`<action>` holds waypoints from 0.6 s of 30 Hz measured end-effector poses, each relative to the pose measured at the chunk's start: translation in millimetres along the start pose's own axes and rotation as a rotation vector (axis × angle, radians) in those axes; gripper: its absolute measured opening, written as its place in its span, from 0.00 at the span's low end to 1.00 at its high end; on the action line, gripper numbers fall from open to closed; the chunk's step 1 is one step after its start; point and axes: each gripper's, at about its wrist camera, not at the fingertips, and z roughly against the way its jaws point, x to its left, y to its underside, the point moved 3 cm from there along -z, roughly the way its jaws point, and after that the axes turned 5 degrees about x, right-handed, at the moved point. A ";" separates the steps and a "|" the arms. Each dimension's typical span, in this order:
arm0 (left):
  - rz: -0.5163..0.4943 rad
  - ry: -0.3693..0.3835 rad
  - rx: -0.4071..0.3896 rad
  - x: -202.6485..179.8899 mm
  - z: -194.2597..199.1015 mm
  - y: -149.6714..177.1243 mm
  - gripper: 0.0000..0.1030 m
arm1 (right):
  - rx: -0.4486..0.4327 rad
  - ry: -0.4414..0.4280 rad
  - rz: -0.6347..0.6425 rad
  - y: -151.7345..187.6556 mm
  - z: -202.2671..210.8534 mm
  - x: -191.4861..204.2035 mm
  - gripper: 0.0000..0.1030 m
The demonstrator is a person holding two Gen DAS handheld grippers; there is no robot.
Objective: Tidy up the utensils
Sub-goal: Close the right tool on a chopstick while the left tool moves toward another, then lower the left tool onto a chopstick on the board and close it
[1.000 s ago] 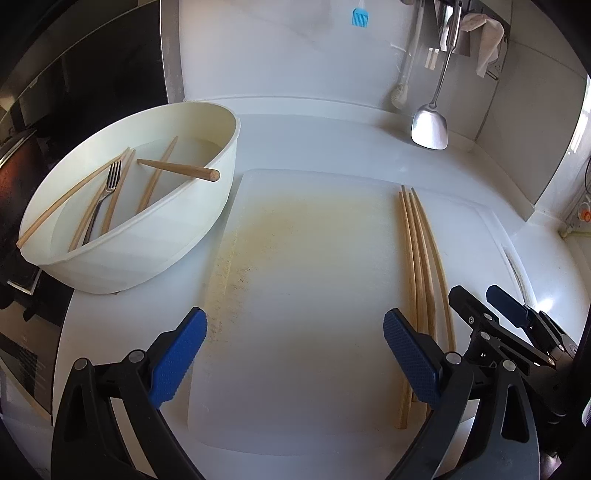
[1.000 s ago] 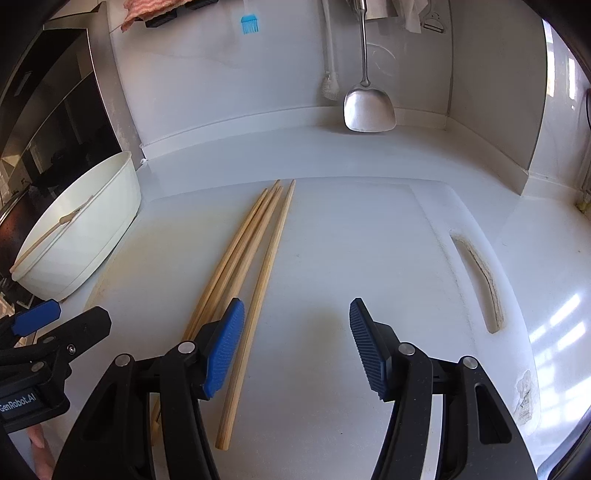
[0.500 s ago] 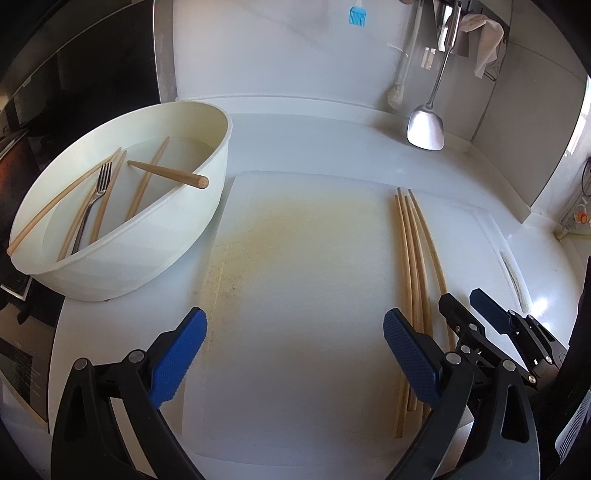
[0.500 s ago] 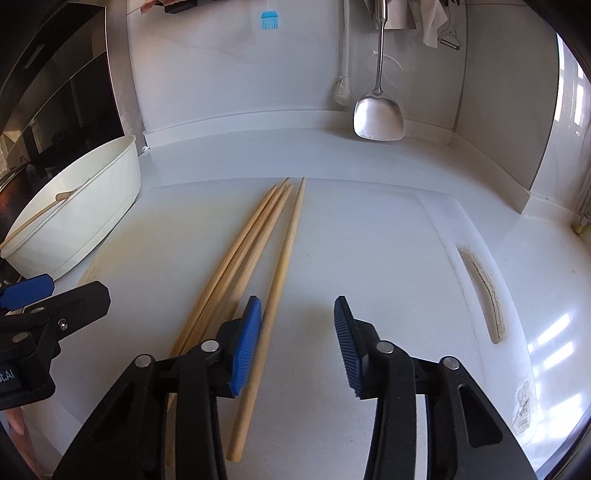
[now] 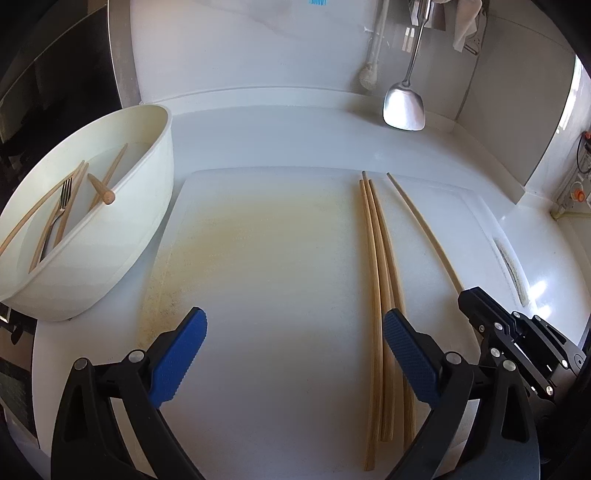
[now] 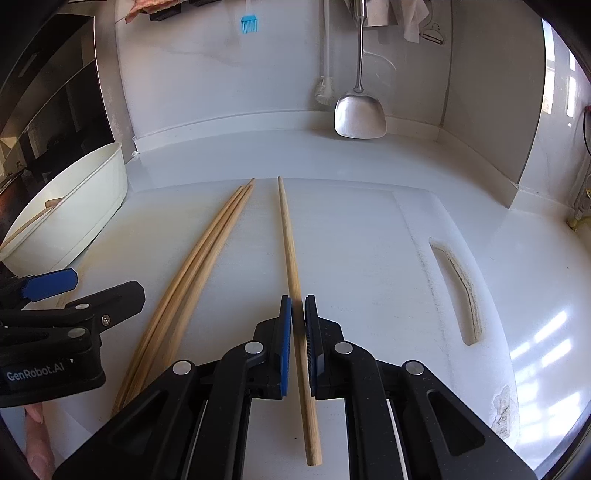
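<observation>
Three wooden chopsticks (image 5: 380, 258) (image 6: 199, 266) lie side by side on the white cutting board (image 5: 277, 240) (image 6: 369, 240). A fourth chopstick (image 6: 290, 240) (image 5: 424, 229) lies apart to their right. My right gripper (image 6: 298, 314) (image 5: 476, 299) is closing on its thick end, and the blue pads press it from both sides. My left gripper (image 5: 291, 332) (image 6: 55, 295) stands wide open over the board's near edge, its right finger over the three chopsticks, holding nothing. The white bowl (image 5: 162, 147) (image 6: 85, 195) at the left holds a fork (image 5: 61, 206), more chopsticks and a wooden handle (image 5: 101, 188).
A steel spatula (image 5: 402, 107) (image 6: 360, 118) hangs against the back wall beside a white brush (image 6: 325, 88). A blue brush (image 6: 249, 24) hangs higher up. The board's handle slot (image 6: 458, 291) is at the right. Dark appliances stand beyond the bowl.
The right jaws have closed from wide open onto the rightmost chopstick, which now lies apart from the other three. The left gripper has shifted, leaving the bowl further left in its view.
</observation>
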 end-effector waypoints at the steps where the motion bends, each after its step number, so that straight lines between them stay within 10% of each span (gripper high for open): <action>1: 0.002 0.000 0.004 -0.7 -2.0 -0.4 0.92 | 0.000 0.000 0.000 0.2 0.2 -1.1 0.07; 18: 0.003 -0.029 0.029 -6.2 -15.3 1.8 0.95 | -0.005 -0.015 -0.018 1.1 0.7 -8.8 0.07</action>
